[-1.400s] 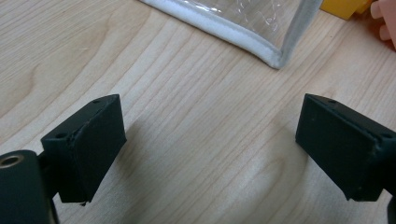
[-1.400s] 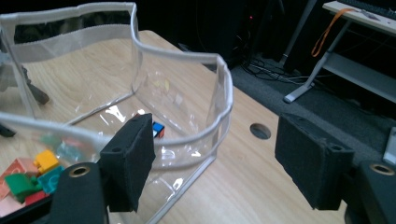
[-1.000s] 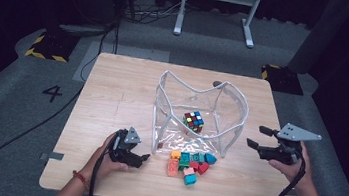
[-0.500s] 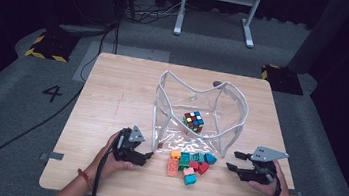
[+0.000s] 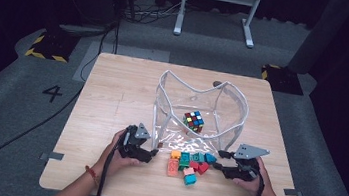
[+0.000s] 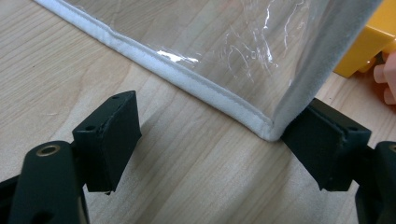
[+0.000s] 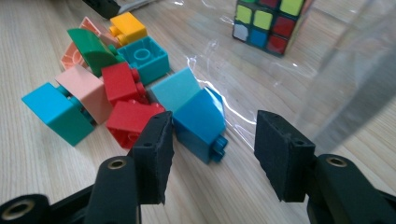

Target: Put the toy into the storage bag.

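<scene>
The left gripper (image 5: pixel 148 153) is held with jaws spread at the near left corner of the clear bag (image 5: pixel 227 104), one jaw touching the white hem (image 6: pixel 196 81). The right gripper (image 7: pixel 212 154) is set low on the table (image 5: pixel 113 90), jaws spread around a blue block (image 7: pixel 201 121) at the edge of the block pile (image 5: pixel 189 163). A puzzle cube (image 5: pixel 193 121) is seen inside the bag.

Left gripper (image 6: pixel 210 149) jaws wide apart on wood table (image 6: pixel 187 177), w/ clear bag (image 6: pixel 224 37) corner touching one jaw.
</scene>
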A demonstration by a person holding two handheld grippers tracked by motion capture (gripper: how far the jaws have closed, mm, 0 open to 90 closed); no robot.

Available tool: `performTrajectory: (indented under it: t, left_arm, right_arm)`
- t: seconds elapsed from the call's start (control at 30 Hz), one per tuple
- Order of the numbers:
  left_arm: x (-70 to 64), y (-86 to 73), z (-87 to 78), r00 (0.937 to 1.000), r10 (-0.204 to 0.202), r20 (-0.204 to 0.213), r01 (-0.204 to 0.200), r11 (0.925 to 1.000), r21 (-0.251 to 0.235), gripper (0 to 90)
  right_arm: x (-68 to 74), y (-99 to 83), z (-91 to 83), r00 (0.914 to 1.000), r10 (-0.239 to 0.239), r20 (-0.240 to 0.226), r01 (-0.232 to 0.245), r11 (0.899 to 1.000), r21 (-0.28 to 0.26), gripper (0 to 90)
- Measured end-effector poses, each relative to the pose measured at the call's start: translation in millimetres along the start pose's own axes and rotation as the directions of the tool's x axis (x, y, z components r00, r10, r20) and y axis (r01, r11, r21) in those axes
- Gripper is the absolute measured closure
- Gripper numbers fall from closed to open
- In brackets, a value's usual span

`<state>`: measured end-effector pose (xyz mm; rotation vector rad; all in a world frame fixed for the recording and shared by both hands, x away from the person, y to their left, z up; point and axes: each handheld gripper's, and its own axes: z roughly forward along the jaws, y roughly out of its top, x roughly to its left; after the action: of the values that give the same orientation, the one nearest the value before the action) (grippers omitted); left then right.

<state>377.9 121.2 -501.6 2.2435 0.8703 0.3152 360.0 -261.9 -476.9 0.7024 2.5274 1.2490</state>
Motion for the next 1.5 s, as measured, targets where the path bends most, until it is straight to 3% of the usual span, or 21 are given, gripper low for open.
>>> performTrajectory:
  t: [0.1,0.33,0.4,0.53,0.63,0.67,0.7,0.77,0.87,0.93,1.1,1.13,1.33,1.5]
  left_arm:
    - [1.9,0.8,0.8,0.9997,-0.021,-0.010,0.021,0.9998,-0.002,22.7]
    - [5.8,2.4,2.0,0.9997,-0.018,-0.014,0.018,0.9998,0.010,18.1]
    - [6.5,1.0,1.1,0.9998,-0.014,-0.011,0.014,0.9998,0.010,17.9]
    - [6.6,-2.1,-2.0,0.9998,-0.015,-0.011,0.015,0.9998,0.013,16.6]
    - [5.7,-5.5,-4.2,0.9999,-0.014,0.000,0.014,0.9998,0.010,15.7]
    - [5.5,-6.9,-6.5,0.9998,-0.006,-0.017,0.006,0.9999,0.014,15.5]
    - [5.0,-7.5,-6.4,0.9998,-0.015,-0.010,0.015,0.9998,0.012,15.5]
    - [5.5,-7.6,-6.5,0.9999,-0.009,-0.005,0.009,0.9999,0.013,15.4]
    - [5.0,-8.5,-7.1,0.9998,-0.014,-0.014,0.014,0.9999,0.008,15.3]
    - [5.0,-8.4,-7.2,0.9998,-0.014,-0.015,0.014,0.9999,0.009,15.3]
    - [5.2,-8.3,-7.5,0.9999,-0.013,-0.011,0.013,0.9998,0.015,15.2]
    - [5.6,-8.2,-7.3,0.9999,-0.009,-0.008,0.009,0.9999,0.014,15.1]
    - [5.8,-8.1,-7.2,0.9999,-0.009,-0.007,0.009,0.9999,0.014,15.0]
    - [5.7,-8.1,-7.1,0.9999,-0.009,-0.007,0.009,0.9999,0.014,14.9]
  right_arm:
    - [1.5,4.0,6.3,1.0000,0.001,0.004,-0.001,1.000,0.005,47.4]
    - [2.7,7.8,21.1,0.9999,-0.010,-0.001,0.010,0.999,0.051,49.4]
    - [2.4,8.8,26.4,0.9995,0.030,-0.010,-0.029,0.996,0.079,49.2]
    - [-1.2,8.2,27.1,0.9996,0.025,-0.011,-0.024,0.998,0.065,52.6]
    - [-2.0,6.6,24.7,0.9982,0.054,-0.024,-0.052,0.996,0.067,55.1]
    - [-4.3,4.1,25.4,0.9988,0.037,-0.032,-0.036,0.998,0.056,56.3]
    - [-2.6,3.0,25.0,0.9974,0.064,-0.032,-0.062,0.995,0.072,56.8]
    - [-2.9,2.6,25.9,0.9990,0.035,-0.029,-0.033,0.998,0.057,57.5]
    - [0.0,2.3,24.7,0.9990,0.042,-0.017,-0.041,0.997,0.069,58.0]
    - [-3.4,0.1,24.6,0.9996,0.005,-0.029,-0.004,0.999,0.036,58.3]
    - [-6.9,-2.5,16.6,0.9992,0.021,-0.033,-0.021,1.000,0.015,58.6]
    - [-7.8,-2.7,11.7,0.9987,0.035,-0.038,-0.034,0.999,0.012,58.6]
    - [-12.1,-7.1,-15.0,1.0000,0.002,-0.009,-0.003,1.000,-0.013,58.7]
    - [-19.3,-4.1,-40.5,0.9996,0.025,0.012,-0.024,0.999,-0.048,58.7]
